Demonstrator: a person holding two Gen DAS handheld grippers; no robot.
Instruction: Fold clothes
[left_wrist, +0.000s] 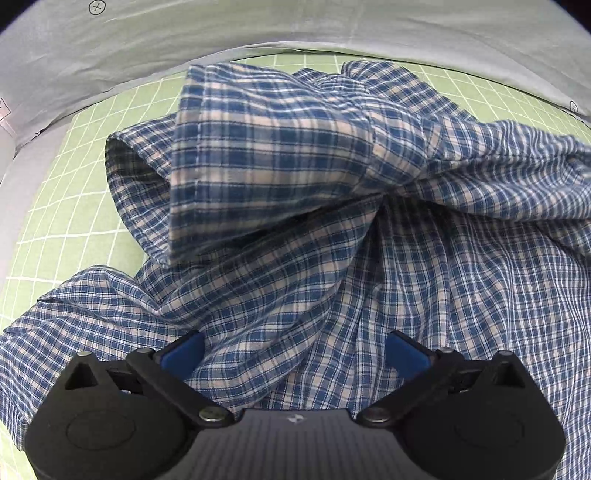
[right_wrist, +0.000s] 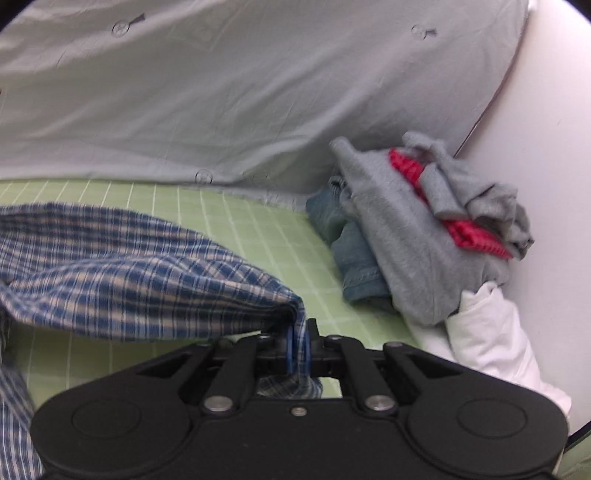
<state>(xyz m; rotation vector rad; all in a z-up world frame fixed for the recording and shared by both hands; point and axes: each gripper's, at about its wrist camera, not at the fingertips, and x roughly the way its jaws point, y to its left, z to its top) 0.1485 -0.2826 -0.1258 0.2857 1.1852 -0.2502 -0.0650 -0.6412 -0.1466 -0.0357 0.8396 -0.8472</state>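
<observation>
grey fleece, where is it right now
In the right wrist view, the grey fleece tops the clothes pile at right, over jeans, beside the green mat.

The shirt (left_wrist: 295, 229) is blue, white and beige plaid. The mat (left_wrist: 74, 206) is light green with a white grid. Both grippers are black with blue pads (left_wrist: 183, 350). Nearby lie grey (right_wrist: 399, 243), red (right_wrist: 465, 229), denim-blue (right_wrist: 354, 258) and white (right_wrist: 491, 332) clothes.

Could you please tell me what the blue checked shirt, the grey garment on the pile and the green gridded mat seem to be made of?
The blue-and-cream checked shirt looks like thin woven cotton, matte: fine creases, stitched hems. The grey garment on the pile seems to be fleece: fuzzy, napped surface. The green mat with white grid lines looks like smooth matte sheet, perhaps vinyl or rubber; the pictures leave that open.
</observation>
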